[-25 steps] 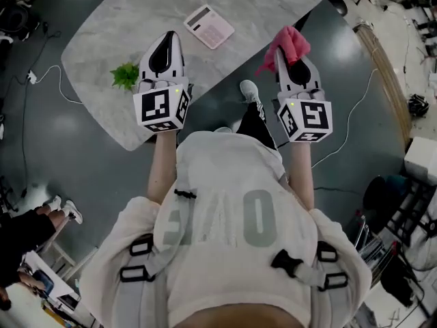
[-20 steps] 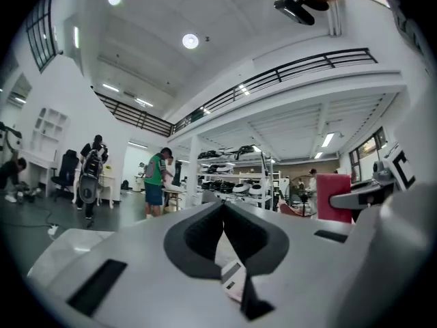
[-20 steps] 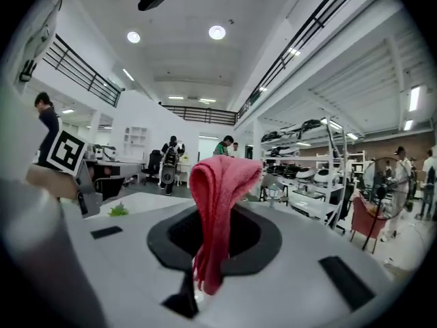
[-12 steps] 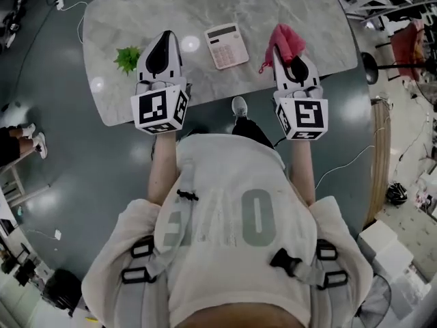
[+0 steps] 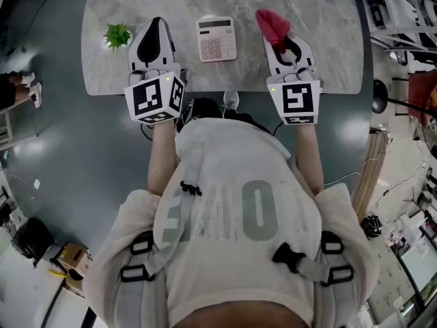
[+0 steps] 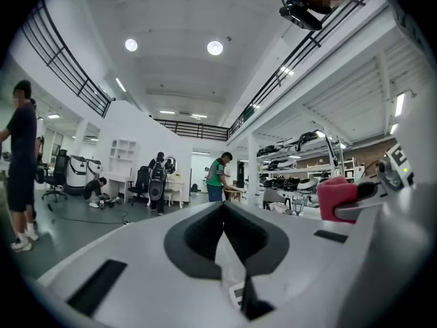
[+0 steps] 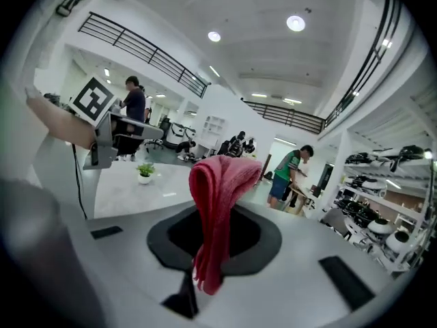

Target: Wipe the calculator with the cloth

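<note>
As right gripper point(image 7: 213, 214) clamps cloth point(image 7: 220, 180), calculator point(image 5: 216, 38) head-view only.

The person is wearing a pale hooded top point(image 5: 232, 183) with large grey letters, crossed by grey straps point(image 5: 147, 251) with black buckles. The left tongs point(image 5: 156, 22) and right tongs point(image 5: 287, 41) are showing white shells, black pads and black-and-white marker cubes.

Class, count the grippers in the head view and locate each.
2: the left gripper, empty, between potted plant and calculator; the right gripper, right of the calculator, clamping the red cloth. None hidden.
</note>
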The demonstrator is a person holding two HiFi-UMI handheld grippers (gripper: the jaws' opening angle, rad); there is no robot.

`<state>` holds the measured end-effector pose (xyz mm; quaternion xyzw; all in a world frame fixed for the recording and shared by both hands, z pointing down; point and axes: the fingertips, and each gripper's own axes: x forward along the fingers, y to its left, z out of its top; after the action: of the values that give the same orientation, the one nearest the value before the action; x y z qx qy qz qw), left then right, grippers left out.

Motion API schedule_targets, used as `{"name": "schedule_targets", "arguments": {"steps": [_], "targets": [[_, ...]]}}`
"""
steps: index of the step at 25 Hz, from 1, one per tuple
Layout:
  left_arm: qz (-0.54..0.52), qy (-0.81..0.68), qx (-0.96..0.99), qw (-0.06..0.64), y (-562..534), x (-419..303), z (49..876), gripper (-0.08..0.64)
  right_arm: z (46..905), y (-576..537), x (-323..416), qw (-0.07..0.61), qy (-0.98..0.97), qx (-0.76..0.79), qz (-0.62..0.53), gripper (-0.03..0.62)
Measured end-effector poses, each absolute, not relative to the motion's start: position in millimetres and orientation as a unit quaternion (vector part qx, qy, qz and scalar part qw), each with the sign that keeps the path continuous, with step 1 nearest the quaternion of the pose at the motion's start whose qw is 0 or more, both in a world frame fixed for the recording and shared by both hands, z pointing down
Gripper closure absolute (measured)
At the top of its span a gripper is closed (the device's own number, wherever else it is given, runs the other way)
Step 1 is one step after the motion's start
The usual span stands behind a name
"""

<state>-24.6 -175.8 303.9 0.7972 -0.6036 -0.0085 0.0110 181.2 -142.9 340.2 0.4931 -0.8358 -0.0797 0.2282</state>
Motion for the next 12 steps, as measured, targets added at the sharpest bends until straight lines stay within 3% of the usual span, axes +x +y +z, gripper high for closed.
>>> {"name": "schedule_targets", "arguments": {"steps": [12], "targets": [[-0.007,-0.635,0.773,-0.002,-176,-20,302,0.54,363,-157,192,0.225,-0.852,0.468,-0.069,0.537]]}}
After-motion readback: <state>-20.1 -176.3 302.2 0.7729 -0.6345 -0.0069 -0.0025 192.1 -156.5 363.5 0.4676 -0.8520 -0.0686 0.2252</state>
